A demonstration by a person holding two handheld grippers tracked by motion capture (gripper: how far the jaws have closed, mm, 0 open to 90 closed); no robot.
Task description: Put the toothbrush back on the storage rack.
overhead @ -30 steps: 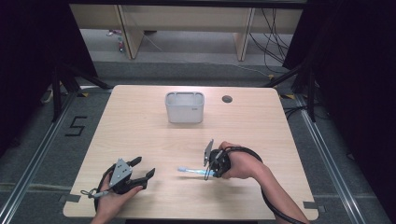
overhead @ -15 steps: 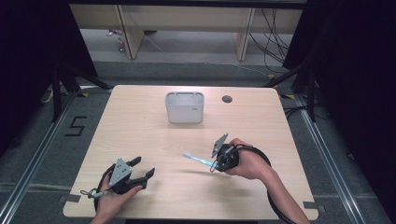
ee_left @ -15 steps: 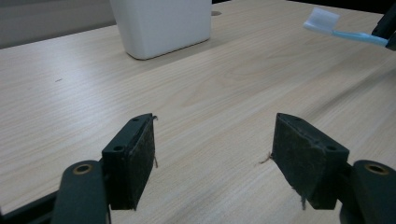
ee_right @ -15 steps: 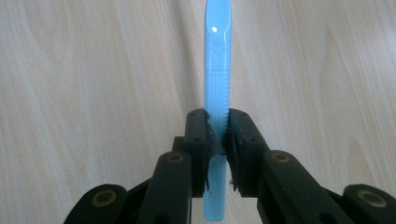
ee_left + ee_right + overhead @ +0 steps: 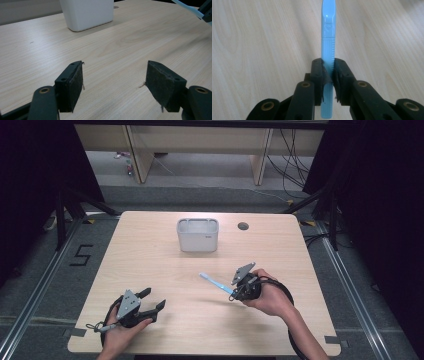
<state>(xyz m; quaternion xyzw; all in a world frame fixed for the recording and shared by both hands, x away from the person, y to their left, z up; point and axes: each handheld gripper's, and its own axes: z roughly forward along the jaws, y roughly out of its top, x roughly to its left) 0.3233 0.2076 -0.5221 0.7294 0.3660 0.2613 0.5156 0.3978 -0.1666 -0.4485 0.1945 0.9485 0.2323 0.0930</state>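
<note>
A light blue toothbrush sticks out up and to the left from my right gripper, which is shut on its handle above the table's right middle. In the right gripper view the ribbed blue handle is pinched between the two black pads, its head beyond the frame's top. My left gripper rests near the table's front left edge, open, with nothing between its pads. A white rectangular holder stands at the back middle of the table, its white wall also seen ahead in the left gripper view.
The table is light wood with a round dark cable hole to the right of the holder. Dark curtains flank both sides, and shelving legs and cables lie on the floor behind the table.
My right gripper has moved right and slightly toward the back with the toothbrush, tilting it so its head points up-left. The left gripper has stayed put.
</note>
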